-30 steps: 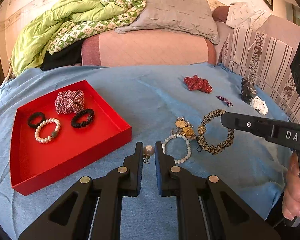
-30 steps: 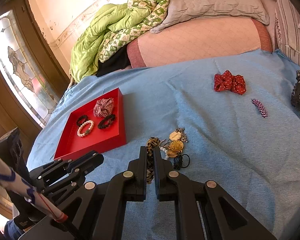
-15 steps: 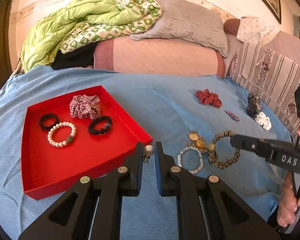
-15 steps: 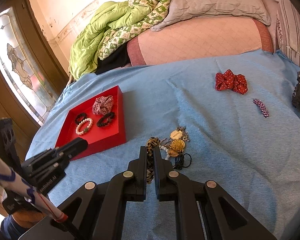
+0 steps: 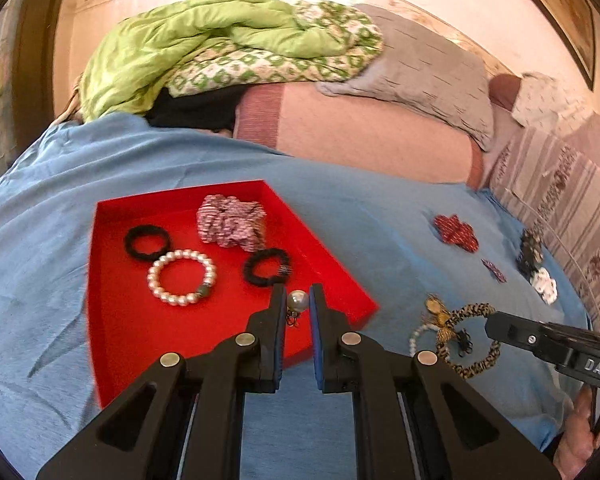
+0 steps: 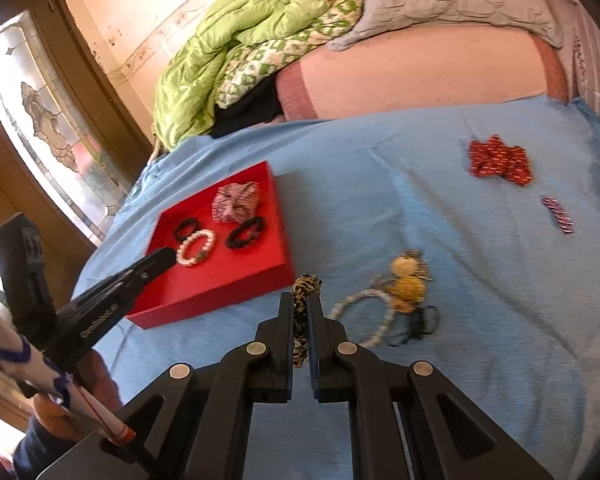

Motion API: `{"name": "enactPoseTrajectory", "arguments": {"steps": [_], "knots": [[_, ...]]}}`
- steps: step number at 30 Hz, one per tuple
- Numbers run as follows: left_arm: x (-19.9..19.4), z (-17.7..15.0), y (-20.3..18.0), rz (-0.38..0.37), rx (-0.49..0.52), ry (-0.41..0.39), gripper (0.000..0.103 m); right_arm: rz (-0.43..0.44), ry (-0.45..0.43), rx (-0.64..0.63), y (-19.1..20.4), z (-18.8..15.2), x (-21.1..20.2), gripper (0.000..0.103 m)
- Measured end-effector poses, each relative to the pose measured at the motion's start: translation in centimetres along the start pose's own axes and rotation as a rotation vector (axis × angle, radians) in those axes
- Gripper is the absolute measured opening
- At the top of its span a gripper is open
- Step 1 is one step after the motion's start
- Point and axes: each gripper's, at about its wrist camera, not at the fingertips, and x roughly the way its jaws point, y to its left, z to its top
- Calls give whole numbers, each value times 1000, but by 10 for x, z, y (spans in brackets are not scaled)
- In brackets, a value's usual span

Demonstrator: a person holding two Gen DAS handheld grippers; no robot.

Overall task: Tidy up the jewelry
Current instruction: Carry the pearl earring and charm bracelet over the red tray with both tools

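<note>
My left gripper [image 5: 297,300] is shut on a pearl earring [image 5: 298,301] and holds it over the near right corner of the red tray [image 5: 112,320]. The tray holds a pearl bracelet [image 5: 182,277], two black hair ties [image 5: 146,242] and a checked scrunchie [image 5: 232,227]. My right gripper [image 6: 300,308] is shut on a leopard-print hair tie [image 6: 305,292], just right of the tray [image 6: 220,280]. The same hair tie [image 5: 470,338] shows in the left wrist view with the right gripper on it. A white bead bracelet [image 6: 364,316] and gold coin jewelry [image 6: 408,284] lie beside it.
On the blue bedspread [image 6: 420,160] lie a red dotted bow [image 6: 500,160], a small striped clip [image 6: 558,214], and a dark clip [image 5: 531,250] with a white flower piece [image 5: 544,285]. Pillows and a green quilt [image 5: 204,40] are piled at the back.
My left gripper has carried the pearl earring leftward from the jewelry pile to over the tray's corner. My right gripper has kept its grip on the leopard hair tie and shifted slightly.
</note>
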Motion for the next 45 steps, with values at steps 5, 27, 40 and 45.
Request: {"name": "enactPoseTrajectory", "arguments": {"steps": [5,27,40,45], "knots": [[2,4,22,19,-46,9,11,52,5,-22,34,14,15,7],[51,7,60,54,-161,145,11,-1,141,30,61,49,122,7],[74,8,57,50,-167,196,11,-50,171,63,48,55,152,7],[78,6,60,62,-173,208,11,-79,172,57,48,59,162,7]]}}
